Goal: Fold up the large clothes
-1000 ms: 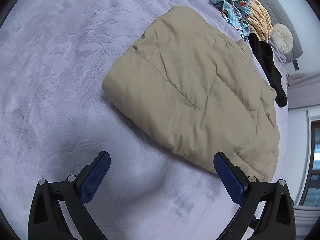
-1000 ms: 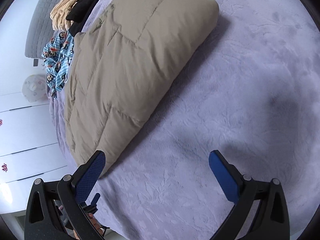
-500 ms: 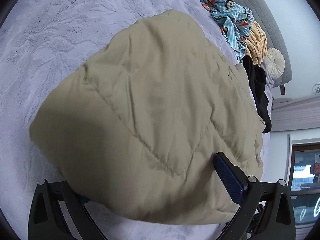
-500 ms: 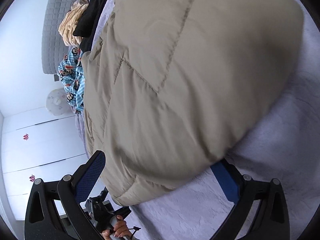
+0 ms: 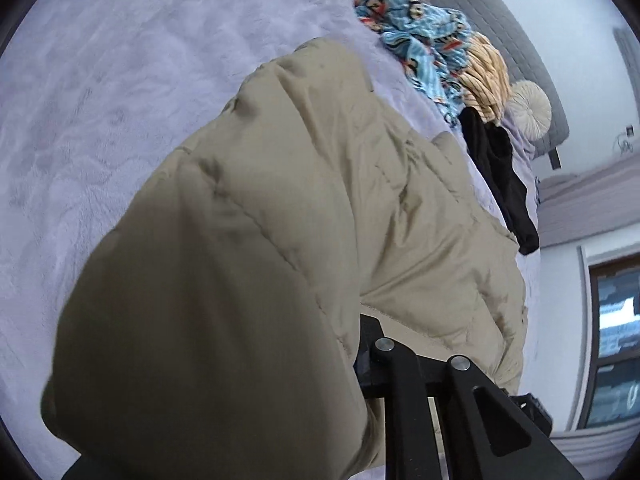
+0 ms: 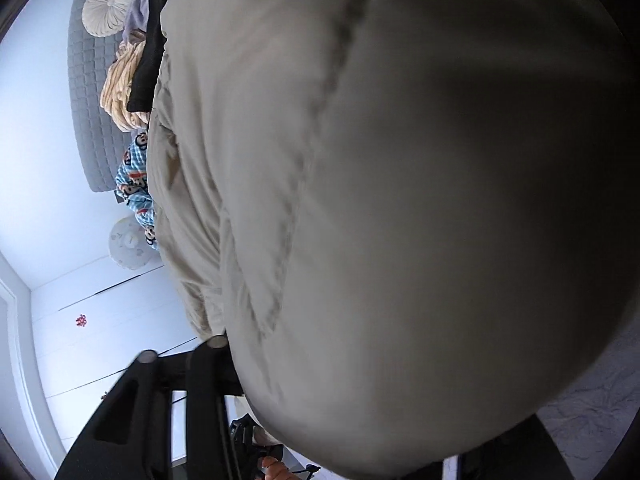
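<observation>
Two views split the scene unevenly: the left wrist camera takes in the lilac bed cover (image 5: pixel 120 100), a blue cartoon-print garment (image 5: pixel 416 20), a yellow knit (image 5: pixel 486 76), a black garment (image 5: pixel 500 176), a round cream cushion (image 5: pixel 528 106) and a window (image 5: pixel 616 344), while the right wrist camera is almost filled by fabric, with only a grey headboard (image 6: pixel 86 92) and white cupboard doors (image 6: pixel 100 320) at its left edge. The beige padded jacket (image 5: pixel 304 216) lies folded on the bed, quilted in broad stitched panels, its near edge bunched and lifted toward both cameras. The left claw (image 5: pixel 356 360) is closing with jacket fabric between its fingers; only one black finger shows, the other buried under cloth. The right claw (image 6: pixel 240 364) is closing too, its pads swallowed by the jacket (image 6: pixel 400 200), so the fabric is between them, though the contact itself is hidden. That view is blurred, and fingertips of a hand (image 6: pixel 276 470) are cut off at the bottom.
</observation>
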`<state>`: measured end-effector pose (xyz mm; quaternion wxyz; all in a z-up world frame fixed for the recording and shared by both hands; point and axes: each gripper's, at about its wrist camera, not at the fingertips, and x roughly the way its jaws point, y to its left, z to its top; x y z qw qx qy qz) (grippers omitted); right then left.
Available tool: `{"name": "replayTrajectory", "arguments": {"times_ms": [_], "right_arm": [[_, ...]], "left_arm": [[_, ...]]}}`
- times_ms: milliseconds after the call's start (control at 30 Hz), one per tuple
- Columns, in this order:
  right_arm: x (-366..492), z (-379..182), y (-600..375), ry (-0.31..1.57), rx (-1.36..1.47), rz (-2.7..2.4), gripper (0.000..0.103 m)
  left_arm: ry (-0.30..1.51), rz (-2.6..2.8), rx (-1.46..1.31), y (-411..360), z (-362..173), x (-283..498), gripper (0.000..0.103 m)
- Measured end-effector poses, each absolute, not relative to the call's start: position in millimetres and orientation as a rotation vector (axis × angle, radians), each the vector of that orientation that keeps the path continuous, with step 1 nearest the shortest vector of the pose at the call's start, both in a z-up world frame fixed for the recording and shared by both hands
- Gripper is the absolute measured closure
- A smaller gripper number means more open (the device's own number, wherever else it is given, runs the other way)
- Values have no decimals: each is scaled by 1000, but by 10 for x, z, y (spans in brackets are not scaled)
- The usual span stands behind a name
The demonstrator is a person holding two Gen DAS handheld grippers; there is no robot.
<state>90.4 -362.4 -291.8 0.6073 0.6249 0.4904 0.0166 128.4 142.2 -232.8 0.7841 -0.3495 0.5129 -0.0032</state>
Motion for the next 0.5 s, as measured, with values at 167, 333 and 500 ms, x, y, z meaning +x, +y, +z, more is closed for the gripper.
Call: {"name": "replayTrajectory", "arguments": {"times_ms": [167,333,500], "right_arm": [[776,-2615,-3593,1097,1371,82,82],[444,-2407,-3552,1123,1315,87,82],[-131,-2315,-3474,1165,1299,54,82]], "left_arm": [[1055,-106,-604,1313,-1891,1161,86],[1080,-196,-546,1376,-1717,908,86],[1152,-250,-528,1478,-1674,318,86]]}}
